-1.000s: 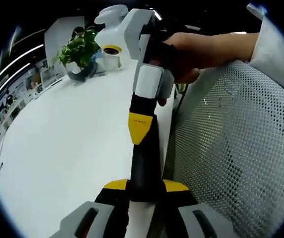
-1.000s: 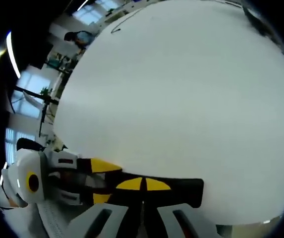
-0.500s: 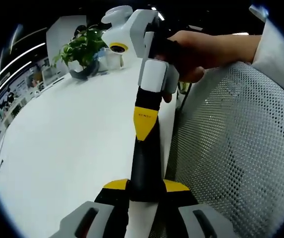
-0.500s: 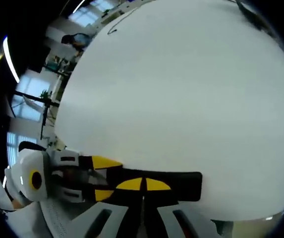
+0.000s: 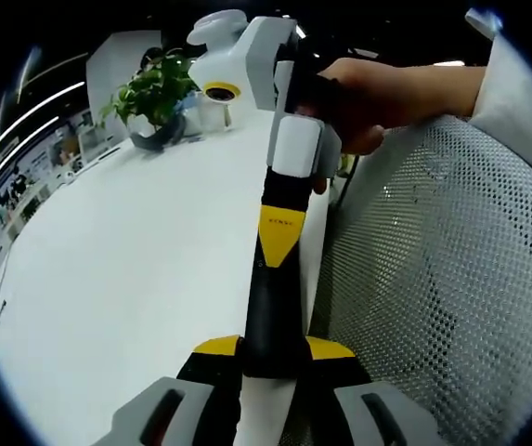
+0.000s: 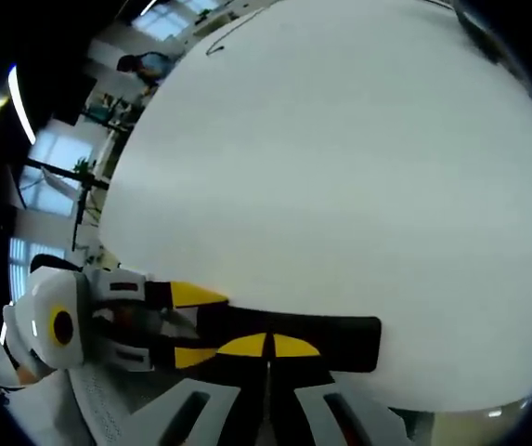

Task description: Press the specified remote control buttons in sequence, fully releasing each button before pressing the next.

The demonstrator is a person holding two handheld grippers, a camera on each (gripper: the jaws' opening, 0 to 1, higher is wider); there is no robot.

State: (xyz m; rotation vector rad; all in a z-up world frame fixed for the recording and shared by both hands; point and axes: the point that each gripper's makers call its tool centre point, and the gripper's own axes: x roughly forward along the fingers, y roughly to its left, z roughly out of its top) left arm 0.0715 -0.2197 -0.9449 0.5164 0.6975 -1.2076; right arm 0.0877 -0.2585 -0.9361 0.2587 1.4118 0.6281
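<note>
At the bottom of the left gripper view, the left hand-held gripper [image 5: 275, 348] is seen with its yellow-tipped jaws closed on the near end of a long black remote control [image 5: 270, 316]. The remote control is held out over the edge of a white surface [image 5: 136, 260] and points away from the camera. From the top of that view the right hand-held gripper [image 5: 278, 251] is brought down by a hand [image 5: 368, 88]. Its two black jaws are pressed together with nothing between them, and their yellow tip is laid against the remote control partway along its length. Whether a button is pushed down under the tip cannot be told. A grey mesh chair back [image 5: 433, 279] is seen to the right of the remote control, and a potted plant [image 5: 149, 93] stands at the far end of the surface.

Across the bottom of the right gripper view, the remote control [image 6: 340, 336] is shown as a dark bar against the white surface [image 6: 340, 167]. The right hand-held gripper [image 6: 267, 346] is seen with its yellow tips together, right at the bar. The left hand-held gripper [image 6: 191, 325] is clamped on the bar's left end
</note>
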